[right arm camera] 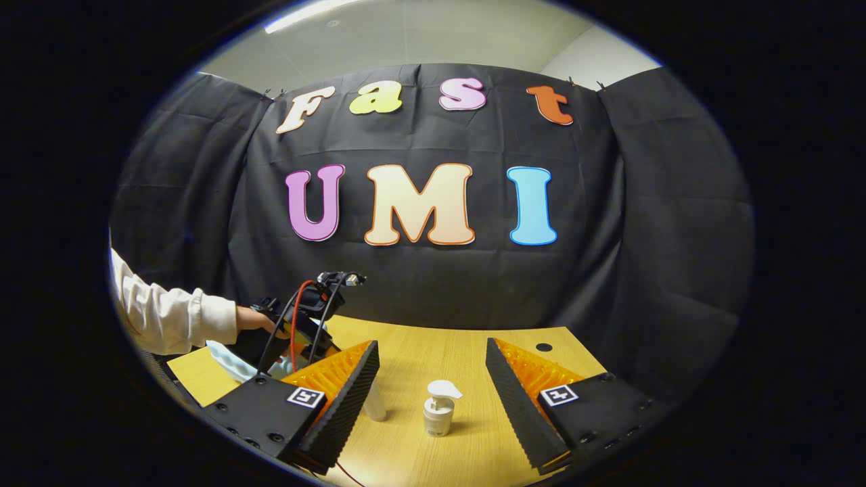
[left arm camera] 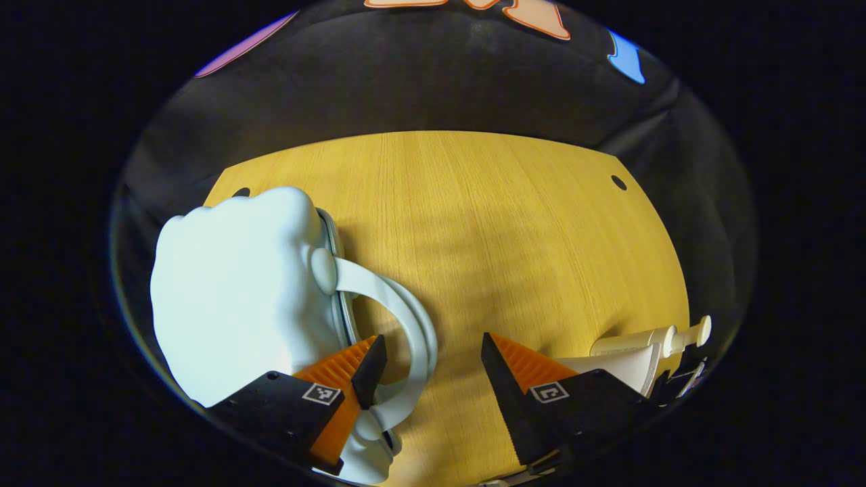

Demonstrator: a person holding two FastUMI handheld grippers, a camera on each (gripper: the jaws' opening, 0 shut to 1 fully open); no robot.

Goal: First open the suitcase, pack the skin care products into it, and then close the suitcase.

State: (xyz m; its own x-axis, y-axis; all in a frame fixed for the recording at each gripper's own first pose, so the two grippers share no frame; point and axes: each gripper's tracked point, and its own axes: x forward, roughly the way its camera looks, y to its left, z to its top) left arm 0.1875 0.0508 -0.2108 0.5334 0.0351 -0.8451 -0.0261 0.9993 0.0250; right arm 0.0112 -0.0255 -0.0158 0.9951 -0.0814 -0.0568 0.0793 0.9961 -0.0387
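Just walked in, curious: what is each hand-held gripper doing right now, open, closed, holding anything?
Left hand-held gripper: open, holding nothing, at the suitcase handle.
Right hand-held gripper: open, holding nothing.

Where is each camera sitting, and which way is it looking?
Left gripper view: rides on the left claw, looking down at the wooden table; its open fingers are at the pale blue suitcase and its looped handle, with a pump bottle at the right.
Right gripper view: rides on the right claw, held low and level, facing the booth wall; a small pump bottle stands ahead, and a sleeve and hand hold the other claw at the left.
Shared: table, suitcase.
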